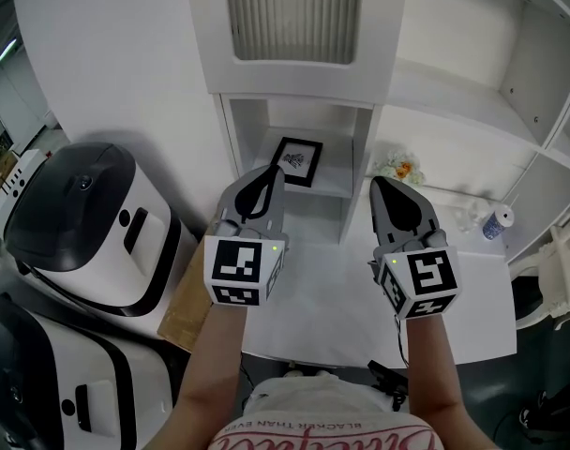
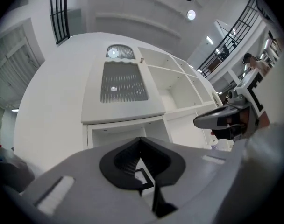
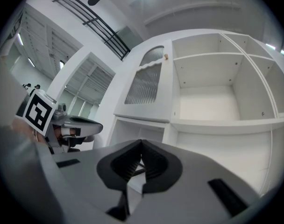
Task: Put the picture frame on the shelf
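Picture frame (image 1: 299,160) in shelf (image 1: 361,157) niche — corner behind left tongs (image 1: 265,180), closed, empty, right tongs (image 1: 389,191) likewise closed, empty

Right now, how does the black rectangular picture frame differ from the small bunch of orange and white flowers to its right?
Shape: the black picture frame is flat and rectangular; the flower bunch is a small rounded clump.
Colour: the frame is black around a white mat; the flowers are pale with orange.
Place: the frame sits inside the narrow cubby; the flowers sit outside it on the open shelf.
Both rest in the same white shelf unit.
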`<state>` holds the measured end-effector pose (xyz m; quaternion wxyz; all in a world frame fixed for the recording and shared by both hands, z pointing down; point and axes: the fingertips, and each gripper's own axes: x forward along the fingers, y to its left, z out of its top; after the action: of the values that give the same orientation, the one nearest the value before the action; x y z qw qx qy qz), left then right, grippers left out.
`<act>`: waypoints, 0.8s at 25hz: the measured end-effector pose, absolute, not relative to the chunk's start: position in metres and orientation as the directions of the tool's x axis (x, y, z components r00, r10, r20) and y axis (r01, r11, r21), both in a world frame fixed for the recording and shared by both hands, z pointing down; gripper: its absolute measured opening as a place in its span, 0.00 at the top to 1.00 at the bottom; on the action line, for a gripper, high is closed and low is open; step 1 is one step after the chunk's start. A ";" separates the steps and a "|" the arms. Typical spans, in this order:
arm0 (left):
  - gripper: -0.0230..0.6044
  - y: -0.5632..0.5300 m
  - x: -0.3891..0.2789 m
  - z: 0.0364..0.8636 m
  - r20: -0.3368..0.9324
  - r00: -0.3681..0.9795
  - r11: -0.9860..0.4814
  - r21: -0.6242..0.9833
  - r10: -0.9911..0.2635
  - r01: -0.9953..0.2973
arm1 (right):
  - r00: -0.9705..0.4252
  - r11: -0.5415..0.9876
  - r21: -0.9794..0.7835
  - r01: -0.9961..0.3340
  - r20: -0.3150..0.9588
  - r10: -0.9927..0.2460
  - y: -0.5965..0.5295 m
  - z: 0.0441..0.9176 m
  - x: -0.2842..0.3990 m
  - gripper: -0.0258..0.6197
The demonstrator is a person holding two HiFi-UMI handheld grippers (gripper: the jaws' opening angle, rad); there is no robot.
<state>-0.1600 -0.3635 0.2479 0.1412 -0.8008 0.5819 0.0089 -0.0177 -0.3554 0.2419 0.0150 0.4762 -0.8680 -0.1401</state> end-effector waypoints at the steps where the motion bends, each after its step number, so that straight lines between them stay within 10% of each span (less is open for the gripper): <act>1: 0.95 -0.362 -0.161 0.244 -0.186 0.324 -0.281 -0.223 -0.928 -0.933 | -0.545 0.506 0.259 -0.823 -0.112 -0.831 -0.355 0.240 -0.018 0.95; 20: 0.95 -0.331 -0.185 0.205 -0.309 0.294 -0.234 -0.216 -0.904 -0.948 | -0.497 0.435 0.281 -0.855 -0.209 -0.842 -0.332 0.207 -0.004 0.95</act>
<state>-0.1845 -0.3311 0.2046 0.1830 -0.7832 0.5913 0.0594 -0.0038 -0.3319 0.2066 -0.0185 0.5012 -0.8468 -0.1770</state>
